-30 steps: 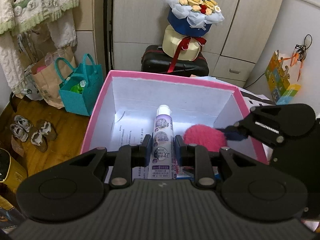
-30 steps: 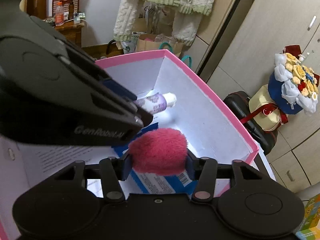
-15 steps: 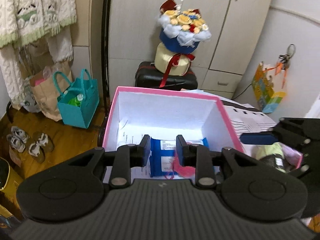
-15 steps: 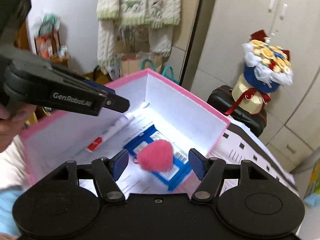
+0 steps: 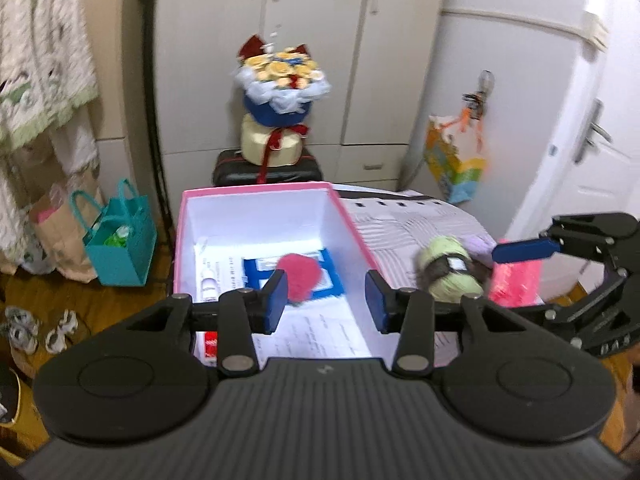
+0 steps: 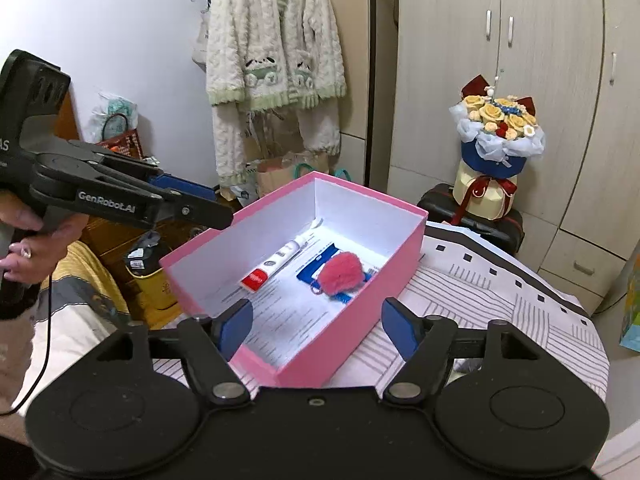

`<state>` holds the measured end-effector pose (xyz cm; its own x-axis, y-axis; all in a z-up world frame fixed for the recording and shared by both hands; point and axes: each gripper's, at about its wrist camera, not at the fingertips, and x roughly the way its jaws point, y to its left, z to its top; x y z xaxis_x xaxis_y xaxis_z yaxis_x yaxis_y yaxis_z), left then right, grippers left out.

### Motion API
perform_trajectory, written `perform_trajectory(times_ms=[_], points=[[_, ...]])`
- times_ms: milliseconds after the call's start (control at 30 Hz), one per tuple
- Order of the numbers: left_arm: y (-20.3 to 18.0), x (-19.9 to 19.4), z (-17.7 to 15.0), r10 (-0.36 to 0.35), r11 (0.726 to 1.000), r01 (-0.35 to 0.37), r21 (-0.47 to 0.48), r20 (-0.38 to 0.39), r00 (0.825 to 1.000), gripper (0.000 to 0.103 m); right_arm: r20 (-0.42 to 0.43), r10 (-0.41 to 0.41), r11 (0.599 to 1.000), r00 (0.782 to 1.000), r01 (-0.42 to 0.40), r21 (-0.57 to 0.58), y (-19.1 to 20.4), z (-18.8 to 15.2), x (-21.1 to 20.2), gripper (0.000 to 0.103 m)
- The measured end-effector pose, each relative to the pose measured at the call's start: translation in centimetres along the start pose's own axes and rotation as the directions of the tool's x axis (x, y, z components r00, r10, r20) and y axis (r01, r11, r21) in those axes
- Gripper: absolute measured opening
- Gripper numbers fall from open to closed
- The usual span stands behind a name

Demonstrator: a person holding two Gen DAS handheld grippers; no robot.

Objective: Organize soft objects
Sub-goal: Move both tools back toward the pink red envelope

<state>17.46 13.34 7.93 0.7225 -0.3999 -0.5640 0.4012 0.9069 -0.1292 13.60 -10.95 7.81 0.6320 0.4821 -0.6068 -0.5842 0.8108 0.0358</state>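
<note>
Both grippers have pulled back from the pink cardboard box (image 6: 352,320), leaving the fuzzy pink pompom (image 6: 342,278) lying inside on a blue packet (image 6: 316,270); the right gripper (image 6: 316,326) and left gripper (image 5: 326,300) are gaping wide, holding nothing.

The bed has a cover (image 6: 500,300) with grey stripes and small black squares. On it stands a pink box (image 6: 352,316), open at the top. Just beside the box, on its right, lie a light green yarn ball (image 5: 448,270) and a pink soft thing (image 5: 516,280).
</note>
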Motion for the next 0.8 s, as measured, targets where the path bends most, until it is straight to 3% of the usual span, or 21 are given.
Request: perform_trajectory(times_ms=[233,533,800], points=[[-3.4,-2.1,-1.5,-0.081,0.993,0.084,0.083,-0.032,0.996,0.052,0.023,0.004,0.999,1.0,-0.004,0.033,-0.6,-3.3,-4.0,0.083],[-8.5,-0.9,-3.4,-0.148,0.973,0.166,0.159,-0.116,0.982,0.059,-0.008,-0.06,0.995,0.998,0.06,0.075,-2.2,-9.1,-6.9,0.084],[-13.6,2.8,-4.3,-0.24,0.939,0.279,0.2,-0.2,0.95,0.06,-0.033,-0.11,0.984,0.993,0.114,0.139,-4.9,-13.7,-7.8,0.085]])
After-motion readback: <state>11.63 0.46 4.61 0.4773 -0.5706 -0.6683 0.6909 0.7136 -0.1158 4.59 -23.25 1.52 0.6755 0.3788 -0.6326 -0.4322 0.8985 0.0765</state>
